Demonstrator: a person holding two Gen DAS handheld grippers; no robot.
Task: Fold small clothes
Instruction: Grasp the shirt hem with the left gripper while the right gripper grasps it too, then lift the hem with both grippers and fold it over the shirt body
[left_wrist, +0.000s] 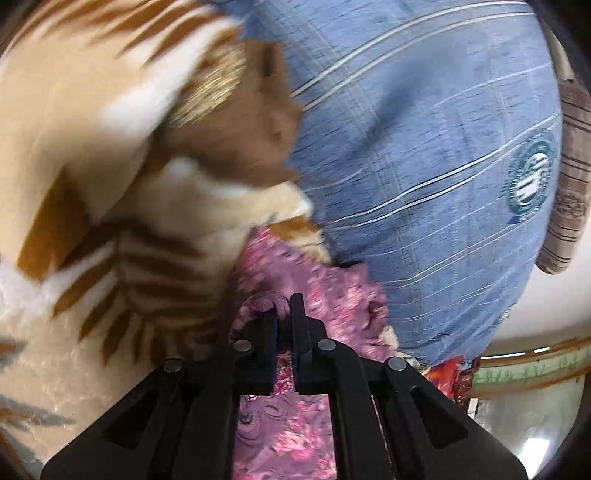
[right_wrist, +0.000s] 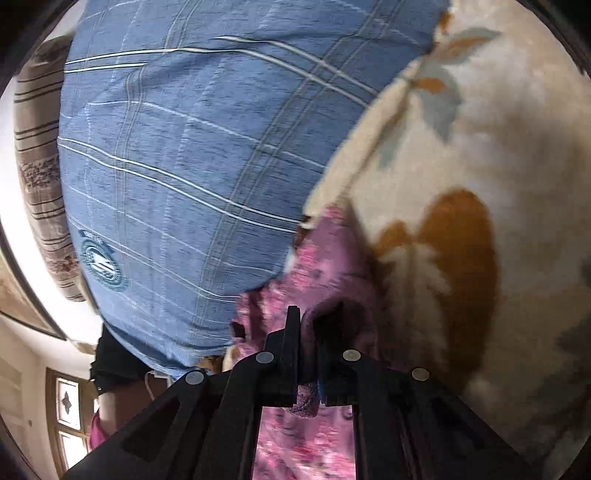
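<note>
A small pink and purple floral garment (left_wrist: 314, 288) is pinched in my left gripper (left_wrist: 284, 314), whose black fingers are shut on a fold of the cloth. The same garment (right_wrist: 325, 258) is pinched in my right gripper (right_wrist: 306, 325), also shut on a rolled edge of it. In both views the cloth hangs down between the fingers toward the camera. The garment is held just above a cream blanket with orange and white leaf patterns (left_wrist: 74, 166), which also shows in the right wrist view (right_wrist: 461, 184). Both views are motion-blurred.
A large blue pillow with white stripes and a round teal emblem (left_wrist: 424, 147) lies right behind the garment; it also shows in the right wrist view (right_wrist: 184, 166). A brown striped cushion (right_wrist: 40, 166) sits beyond it. Red cloth (left_wrist: 447, 373) lies at the pillow's edge.
</note>
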